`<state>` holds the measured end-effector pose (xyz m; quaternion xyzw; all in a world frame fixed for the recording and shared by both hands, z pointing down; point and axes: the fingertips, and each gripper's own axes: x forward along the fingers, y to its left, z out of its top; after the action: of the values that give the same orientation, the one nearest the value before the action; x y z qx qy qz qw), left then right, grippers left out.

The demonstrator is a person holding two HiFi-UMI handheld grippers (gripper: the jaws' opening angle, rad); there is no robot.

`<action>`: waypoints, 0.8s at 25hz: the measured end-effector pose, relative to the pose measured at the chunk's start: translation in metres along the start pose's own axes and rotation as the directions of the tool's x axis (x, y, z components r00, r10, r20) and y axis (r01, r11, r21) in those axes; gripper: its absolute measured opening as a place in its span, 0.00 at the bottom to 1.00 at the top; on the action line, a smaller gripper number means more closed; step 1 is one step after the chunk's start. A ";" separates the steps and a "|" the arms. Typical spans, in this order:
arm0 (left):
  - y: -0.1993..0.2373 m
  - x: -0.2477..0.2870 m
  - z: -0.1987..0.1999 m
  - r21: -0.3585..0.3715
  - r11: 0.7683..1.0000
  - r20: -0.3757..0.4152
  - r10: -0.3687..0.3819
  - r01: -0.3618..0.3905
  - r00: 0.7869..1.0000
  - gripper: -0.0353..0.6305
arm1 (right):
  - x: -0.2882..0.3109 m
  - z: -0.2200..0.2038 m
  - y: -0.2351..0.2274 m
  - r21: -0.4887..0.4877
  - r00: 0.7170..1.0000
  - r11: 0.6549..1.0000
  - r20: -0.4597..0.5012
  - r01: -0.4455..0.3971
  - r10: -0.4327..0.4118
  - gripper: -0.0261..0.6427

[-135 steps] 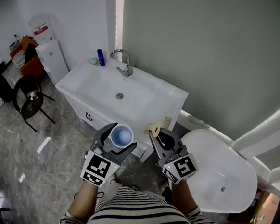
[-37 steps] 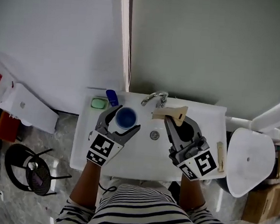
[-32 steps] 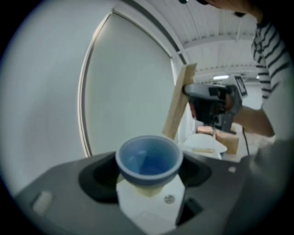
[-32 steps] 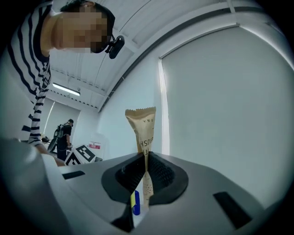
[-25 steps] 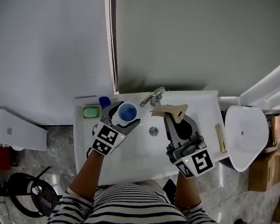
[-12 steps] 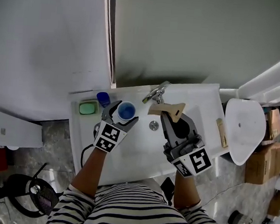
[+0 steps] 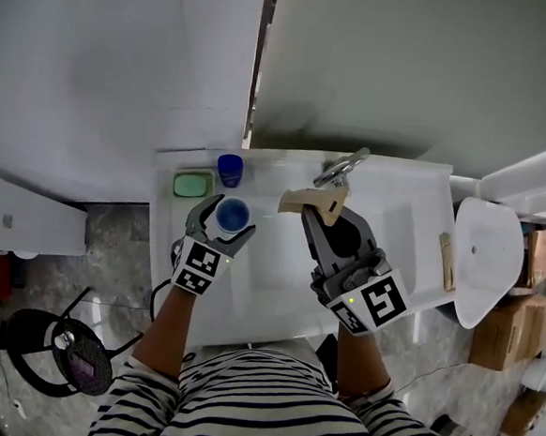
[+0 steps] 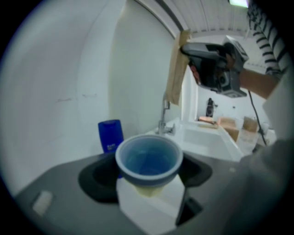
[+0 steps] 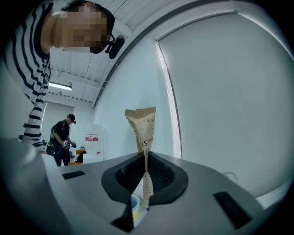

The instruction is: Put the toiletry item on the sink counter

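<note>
Cup (image 7: 233, 216) one (blue), paper packet (image 7: 309, 202) one

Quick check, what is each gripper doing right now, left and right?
Left gripper: closed, holding the blue cup.
Right gripper: closed, holding the tan packet.

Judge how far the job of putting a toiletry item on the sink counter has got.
Done: both items hang over the sink. In hand: left gripper grips a cup near the soap; right gripper pinches a packet by the tap. Left: set one down on the counter and let go.
</note>
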<state>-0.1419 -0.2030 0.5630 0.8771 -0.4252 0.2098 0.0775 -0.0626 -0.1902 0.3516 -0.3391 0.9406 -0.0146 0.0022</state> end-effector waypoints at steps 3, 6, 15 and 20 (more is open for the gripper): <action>0.016 -0.008 -0.033 -0.001 1.000 -0.019 0.005 -0.005 1.000 0.62 | 0.018 -0.010 0.016 0.013 1.000 1.000 -0.011 -0.027 0.027 0.07; 0.025 -0.009 -0.056 -0.023 1.000 -0.042 0.009 -0.010 0.999 0.62 | 0.026 -0.015 0.024 0.029 0.999 0.999 -0.017 -0.043 0.043 0.07; 0.033 0.004 -0.077 -0.058 0.998 -0.034 -0.019 0.017 0.999 0.62 | 0.038 -0.023 0.033 0.045 0.997 0.997 -0.038 -0.062 0.064 0.07; 0.029 0.004 -0.080 -0.035 0.999 -0.008 -0.023 0.023 1.000 0.62 | 0.038 -0.020 0.035 0.034 0.997 0.998 -0.045 -0.058 0.060 0.07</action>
<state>-0.1866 -0.1992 0.6354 0.8795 -0.4183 0.2051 0.0968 -0.1141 -0.1874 0.3703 -0.3107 0.9497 -0.0377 -0.0136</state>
